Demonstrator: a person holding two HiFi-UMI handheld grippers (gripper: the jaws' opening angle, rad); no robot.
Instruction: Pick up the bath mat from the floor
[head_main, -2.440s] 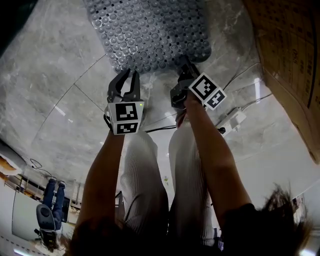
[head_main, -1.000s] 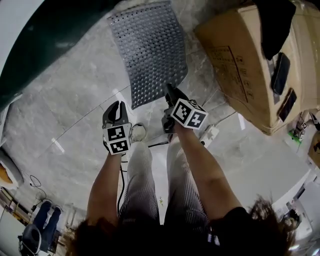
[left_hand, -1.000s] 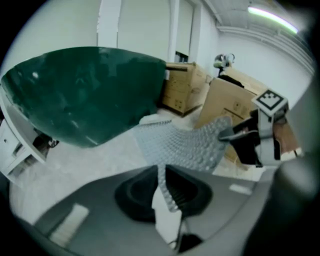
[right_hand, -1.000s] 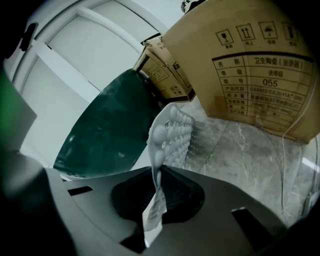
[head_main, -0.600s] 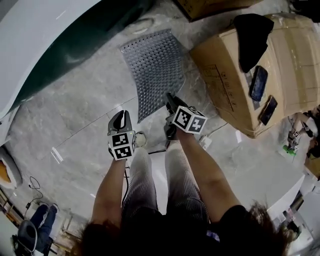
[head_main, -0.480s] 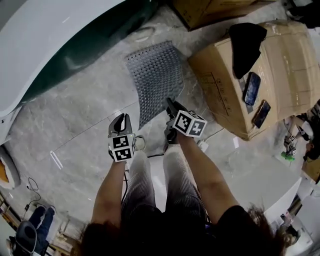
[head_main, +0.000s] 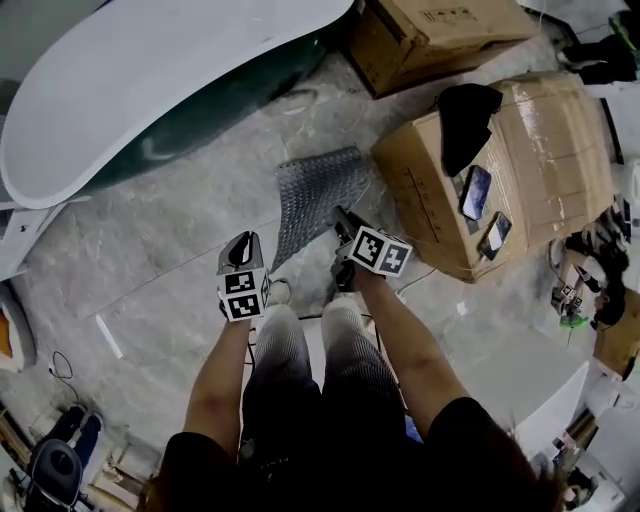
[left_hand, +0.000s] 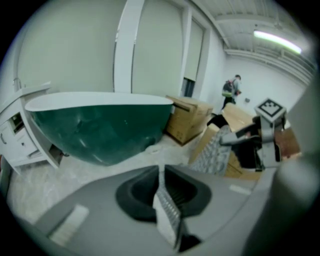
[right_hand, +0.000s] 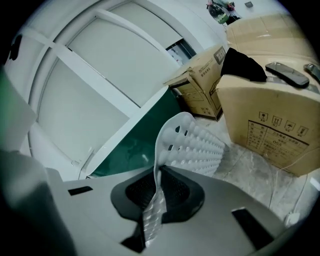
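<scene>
Two grips hold: left hand-held gripper (head_main: 240, 245) and right hand-held gripper (head_main: 343, 220) pinch the near edge of the bath mat (head_main: 318, 188) — I'm raising it, and it now hangs mostly clear of the floor (head_main: 170, 250) — pickup nearly done.

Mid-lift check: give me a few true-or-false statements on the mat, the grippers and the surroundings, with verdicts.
1. The left gripper and the right gripper are both shut on the bath mat. True.
2. The bath mat lies flat and unheld. False: it hangs curved from both sets of jaws.
3. A black cloth lies on the cardboard box. True.
4. In the head view the bathtub stands right of that box. False: it is at the upper left.
</scene>
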